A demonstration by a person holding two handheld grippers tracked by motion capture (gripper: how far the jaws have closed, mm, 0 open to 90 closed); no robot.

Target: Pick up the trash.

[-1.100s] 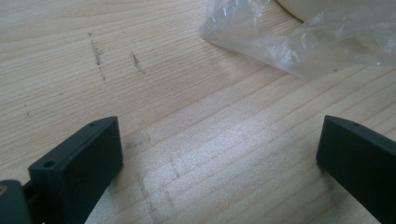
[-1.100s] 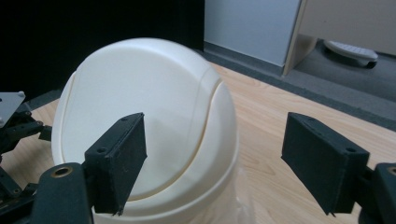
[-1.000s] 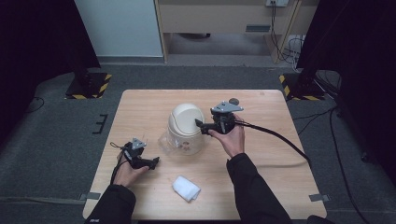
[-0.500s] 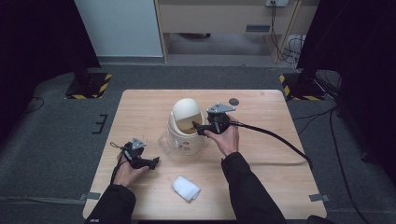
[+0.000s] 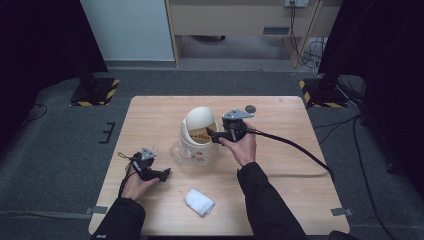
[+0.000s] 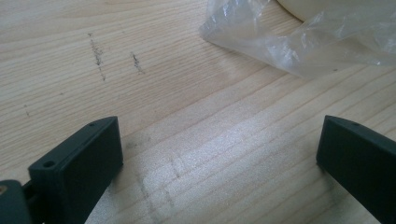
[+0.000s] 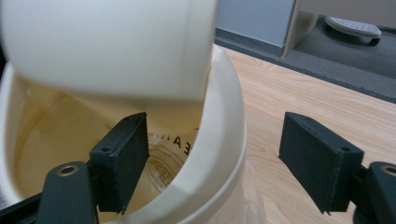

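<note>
Both tongs gape wide: right tongs (image 7: 212, 158) straddle the one bin's rim (image 7: 224, 140), left tongs (image 6: 219, 158) empty.

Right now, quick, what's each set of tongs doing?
Left tongs: open, holding nothing, over bare table.
Right tongs: open, straddling the rim of the cream bin, one jaw inside; not gripping it.
</note>
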